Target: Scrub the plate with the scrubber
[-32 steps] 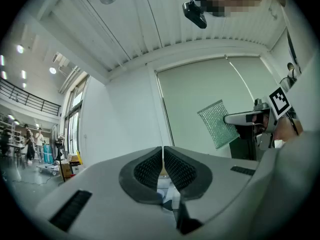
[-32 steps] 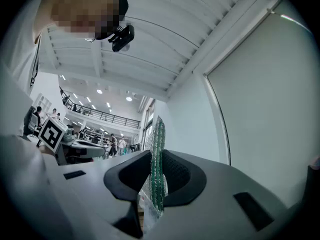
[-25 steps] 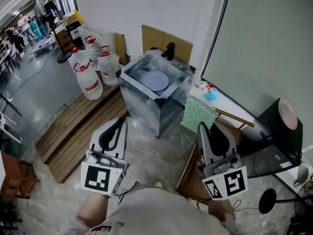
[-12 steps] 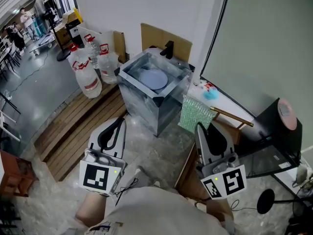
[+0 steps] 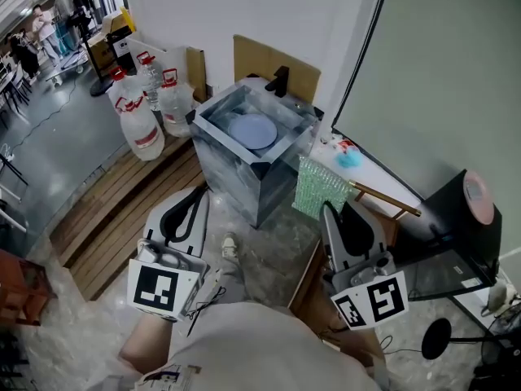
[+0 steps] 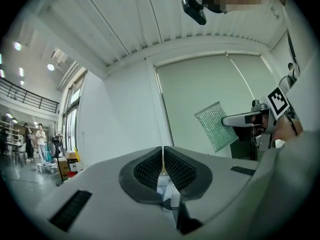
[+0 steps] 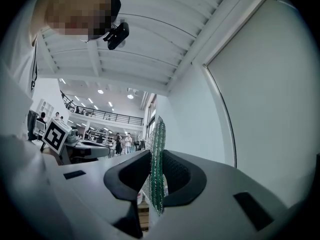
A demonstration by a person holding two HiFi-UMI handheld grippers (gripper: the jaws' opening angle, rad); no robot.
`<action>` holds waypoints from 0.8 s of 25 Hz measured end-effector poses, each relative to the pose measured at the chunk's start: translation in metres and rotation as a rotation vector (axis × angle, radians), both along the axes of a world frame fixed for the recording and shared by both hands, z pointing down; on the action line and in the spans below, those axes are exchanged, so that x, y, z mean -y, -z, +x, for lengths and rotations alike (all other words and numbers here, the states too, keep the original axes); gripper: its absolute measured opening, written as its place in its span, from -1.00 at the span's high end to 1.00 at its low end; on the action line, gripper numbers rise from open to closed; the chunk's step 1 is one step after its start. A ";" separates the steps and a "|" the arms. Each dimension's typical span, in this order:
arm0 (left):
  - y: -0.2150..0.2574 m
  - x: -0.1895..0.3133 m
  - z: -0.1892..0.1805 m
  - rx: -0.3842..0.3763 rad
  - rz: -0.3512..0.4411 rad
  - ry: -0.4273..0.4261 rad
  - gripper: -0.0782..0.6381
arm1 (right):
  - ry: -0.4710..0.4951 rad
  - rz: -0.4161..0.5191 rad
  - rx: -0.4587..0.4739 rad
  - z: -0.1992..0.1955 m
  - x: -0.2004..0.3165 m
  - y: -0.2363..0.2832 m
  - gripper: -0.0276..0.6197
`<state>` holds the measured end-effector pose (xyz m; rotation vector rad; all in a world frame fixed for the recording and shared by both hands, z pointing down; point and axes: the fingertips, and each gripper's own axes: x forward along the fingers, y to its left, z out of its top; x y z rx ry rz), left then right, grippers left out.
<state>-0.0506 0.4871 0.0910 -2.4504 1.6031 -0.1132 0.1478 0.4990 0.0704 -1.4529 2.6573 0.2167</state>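
Left gripper (image 5: 198,198): held level, pointing ahead; jaws clenched together, nothing between them.
Plate (image 5: 252,130): flat inside tank (image 5: 232,177), well ahead of both sets of fingertips.
Right gripper (image 5: 326,212): tipped slightly up; jaws clamped on green scrubber (image 5: 316,187), which stands past the fingertips.
Change: both grippers sit slightly lower; shoe (image 5: 229,247) now shows between them.
Hidden: scrubber's lower edge sunk between right jaws; plate too small for detail.

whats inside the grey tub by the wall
A pale blue plate lies inside the tub. What is under the plate is covered, and the near wall hides part of the bottom.
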 end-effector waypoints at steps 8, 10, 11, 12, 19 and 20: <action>-0.012 0.065 -0.006 -0.003 -0.009 -0.014 0.71 | -0.008 -0.026 -0.025 -0.012 0.063 -0.016 0.61; -0.013 0.086 -0.011 -0.001 0.001 -0.018 0.71 | -0.009 -0.033 -0.036 -0.016 0.083 -0.017 0.61; -0.014 0.097 -0.013 -0.004 -0.001 -0.021 0.71 | -0.011 -0.034 -0.042 -0.018 0.094 -0.018 0.61; -0.016 0.109 -0.014 -0.012 -0.015 -0.022 0.71 | -0.013 -0.037 -0.047 -0.020 0.105 -0.019 0.61; -0.032 0.199 -0.021 -0.022 -0.087 -0.056 0.71 | -0.035 -0.091 -0.052 -0.034 0.196 -0.034 0.61; -0.033 0.214 -0.025 -0.017 -0.086 -0.060 0.71 | -0.036 -0.098 -0.053 -0.038 0.210 -0.035 0.61</action>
